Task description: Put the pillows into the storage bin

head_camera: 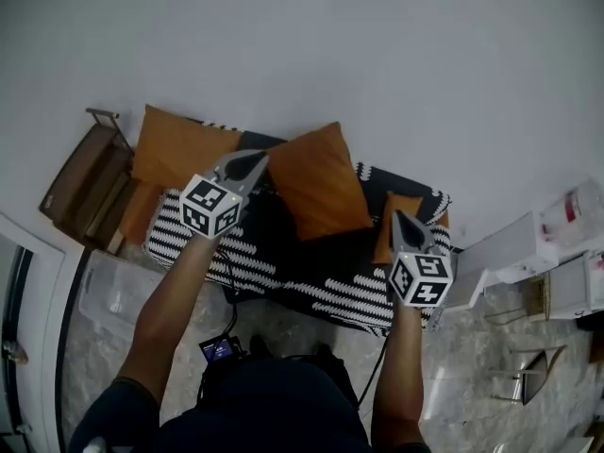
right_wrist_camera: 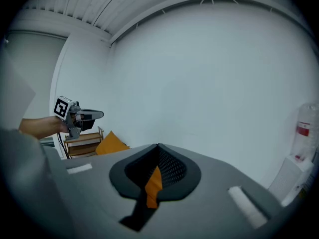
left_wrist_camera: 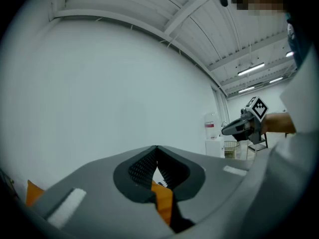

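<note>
— Holding anything, those two?
— No. The left hand-held gripper [head_camera: 253, 161] and the right hand-held gripper [head_camera: 398, 219] both have their jaws pressed together, empty, above the sofa [head_camera: 189, 243].
— And the pillows?
— All on the sofa. The big pillow [head_camera: 175, 149] is at ten o'clock from the left tip. The middle pillow [head_camera: 321, 182] is between the two tips. The small pillow [head_camera: 385, 241] is partly hidden behind the right one.

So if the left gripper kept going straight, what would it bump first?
Probably the wall. The left gripper faces bare wall, and a pillow sits lower down, under its line. Depth is hard to judge.
</note>
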### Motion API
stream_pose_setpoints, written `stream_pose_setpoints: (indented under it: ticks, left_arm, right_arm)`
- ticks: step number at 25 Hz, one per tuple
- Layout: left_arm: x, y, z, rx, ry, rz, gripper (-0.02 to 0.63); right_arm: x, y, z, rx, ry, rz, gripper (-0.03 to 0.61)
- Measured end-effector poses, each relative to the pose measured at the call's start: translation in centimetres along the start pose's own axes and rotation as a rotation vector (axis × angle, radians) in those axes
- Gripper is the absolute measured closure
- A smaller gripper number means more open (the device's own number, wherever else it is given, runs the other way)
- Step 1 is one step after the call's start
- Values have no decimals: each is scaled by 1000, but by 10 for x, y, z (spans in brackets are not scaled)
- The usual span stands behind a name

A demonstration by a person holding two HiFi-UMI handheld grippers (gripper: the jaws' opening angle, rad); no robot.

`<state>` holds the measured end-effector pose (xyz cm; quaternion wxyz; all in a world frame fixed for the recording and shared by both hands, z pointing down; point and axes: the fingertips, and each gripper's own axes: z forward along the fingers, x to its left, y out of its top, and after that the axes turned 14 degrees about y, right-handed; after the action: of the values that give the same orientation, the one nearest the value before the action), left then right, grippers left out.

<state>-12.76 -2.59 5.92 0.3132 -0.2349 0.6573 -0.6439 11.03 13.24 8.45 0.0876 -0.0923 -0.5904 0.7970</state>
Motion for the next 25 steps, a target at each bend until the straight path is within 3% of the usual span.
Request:
stream_pose_setpoints:
  ticks: [11, 25]
  left_arm:
    - [16, -39, 43, 55, -30, -37, 615]
    - [50, -146, 198, 307, 33, 10, 615]
  right_arm:
    - [-20, -25, 53, 31, 6, 78, 563]
    - [-149, -142, 198, 120, 115, 339, 531]
